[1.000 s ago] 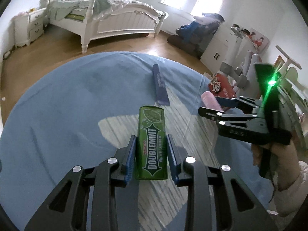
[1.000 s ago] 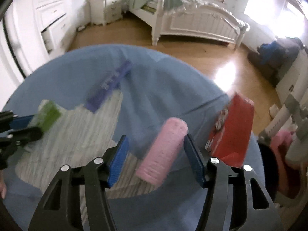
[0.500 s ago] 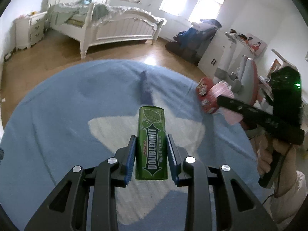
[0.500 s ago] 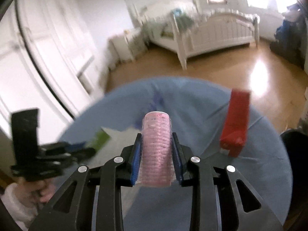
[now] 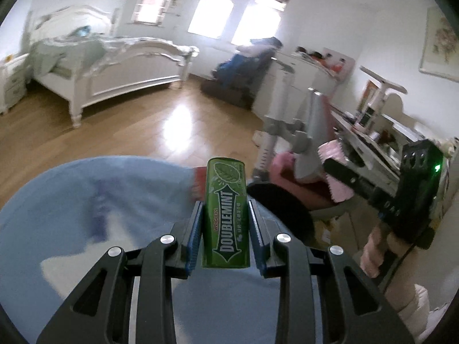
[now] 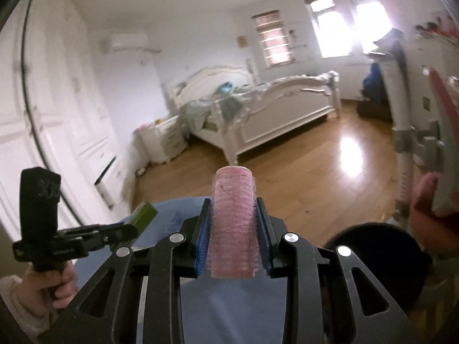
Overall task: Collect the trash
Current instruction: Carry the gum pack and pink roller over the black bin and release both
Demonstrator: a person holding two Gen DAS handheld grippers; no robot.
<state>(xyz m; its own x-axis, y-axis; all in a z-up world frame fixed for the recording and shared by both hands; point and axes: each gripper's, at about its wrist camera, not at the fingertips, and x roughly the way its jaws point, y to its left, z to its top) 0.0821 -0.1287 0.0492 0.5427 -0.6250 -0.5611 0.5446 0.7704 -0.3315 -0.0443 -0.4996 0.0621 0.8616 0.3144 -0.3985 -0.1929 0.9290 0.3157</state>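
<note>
At my 1 o'clock, black bin [image 5: 279, 209]: left gripper [image 5: 224, 226] clamps gum tin [image 5: 225, 209], right gripper [image 6: 233, 232] clamps pink roller [image 6: 233, 223]; centre over rim before release.

Both grippers same build — left gripper [image 5: 225, 223] and right gripper [image 6: 233, 233]: matte black slotted linkage arms, four silver round screw heads across each, blue ribbed pads [image 5: 191, 238] on the fingers. Right unit seen side-on [image 5: 413, 189]: black boxy camera block on top, green LED lit, thin black cable trailing down. Person's sleeves [image 6: 14, 304] are pale, fuzzy, whitish-pink at the cuffs.
</note>
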